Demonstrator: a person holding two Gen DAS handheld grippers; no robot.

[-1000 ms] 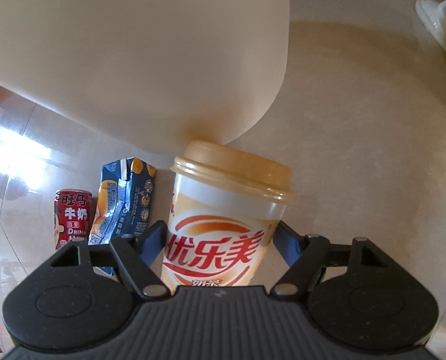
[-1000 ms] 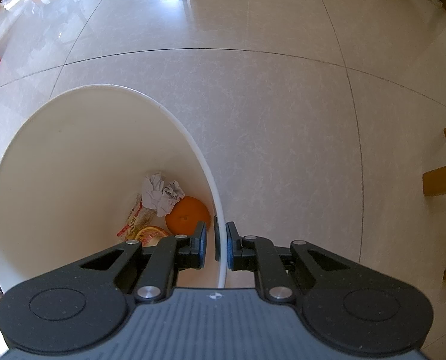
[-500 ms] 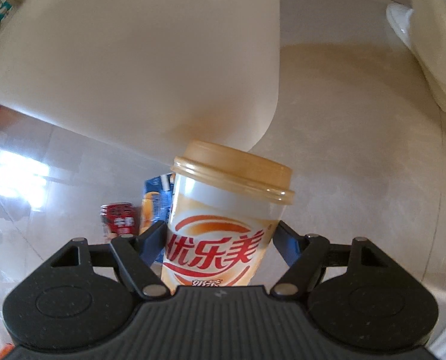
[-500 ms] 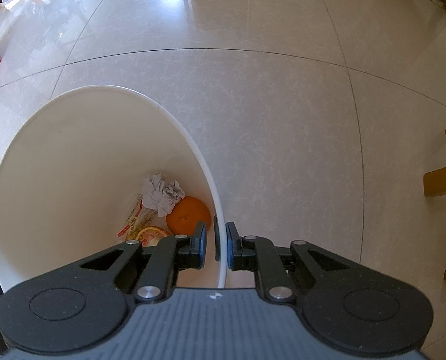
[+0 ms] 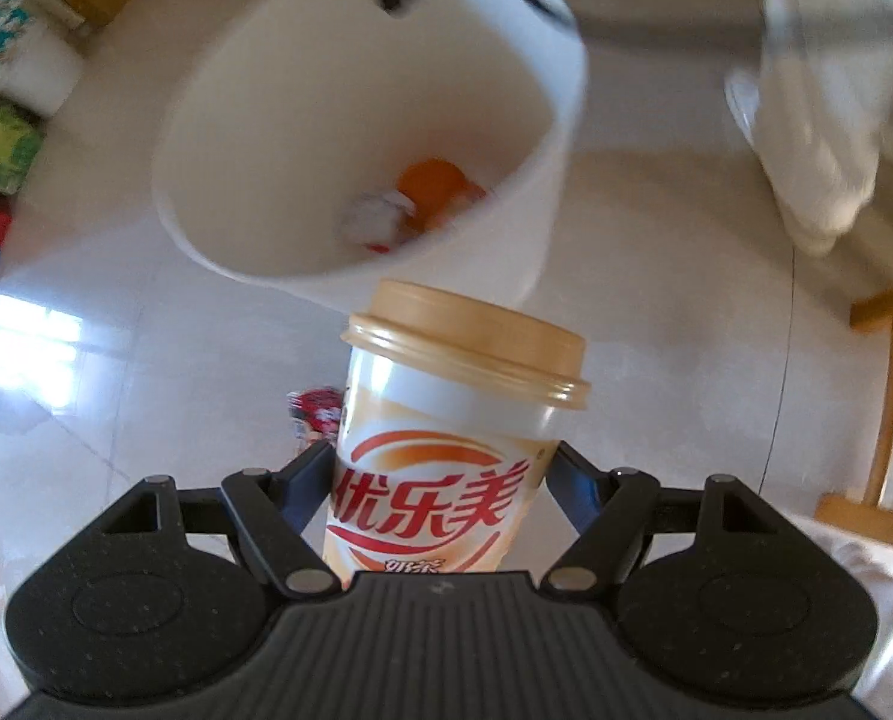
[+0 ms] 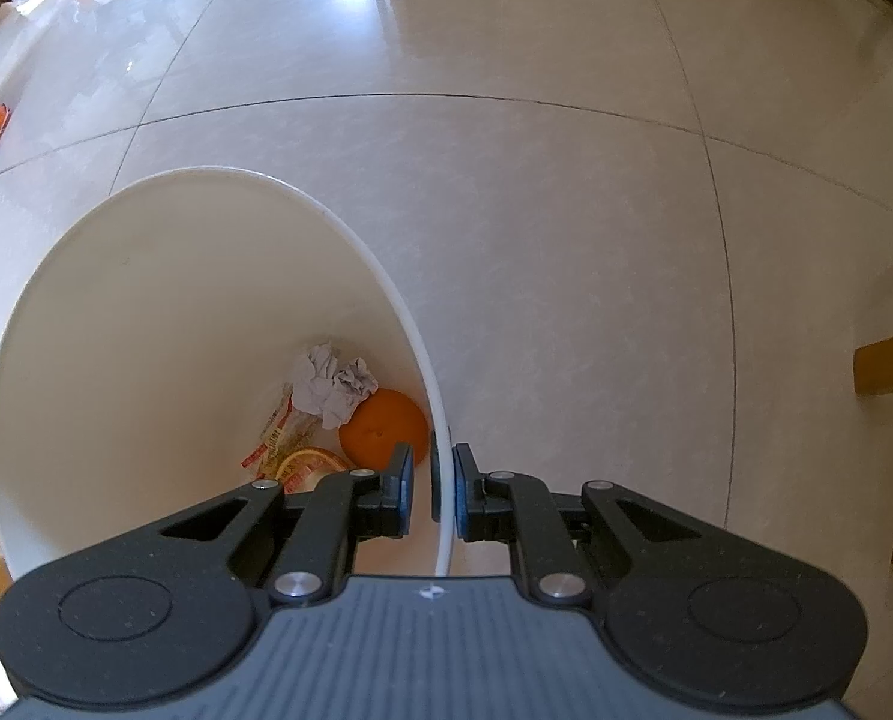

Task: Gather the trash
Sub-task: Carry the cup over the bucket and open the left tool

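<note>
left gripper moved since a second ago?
Yes. The left gripper, shut on the milk tea cup, has risen: the white bin now shows its open mouth, and the red can looks smaller.

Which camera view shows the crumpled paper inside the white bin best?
The right wrist view. It looks straight down into the white bin, so the crumpled paper is sharp, lying beside the orange. In the left wrist view the paper is only a small blurred pale patch.

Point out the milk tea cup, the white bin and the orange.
milk tea cup (image 5: 446,480), left wrist view, its printed side.
white bin (image 6: 146,324), right wrist view, its inner wall.
orange (image 6: 380,429), right wrist view, its top.
</note>
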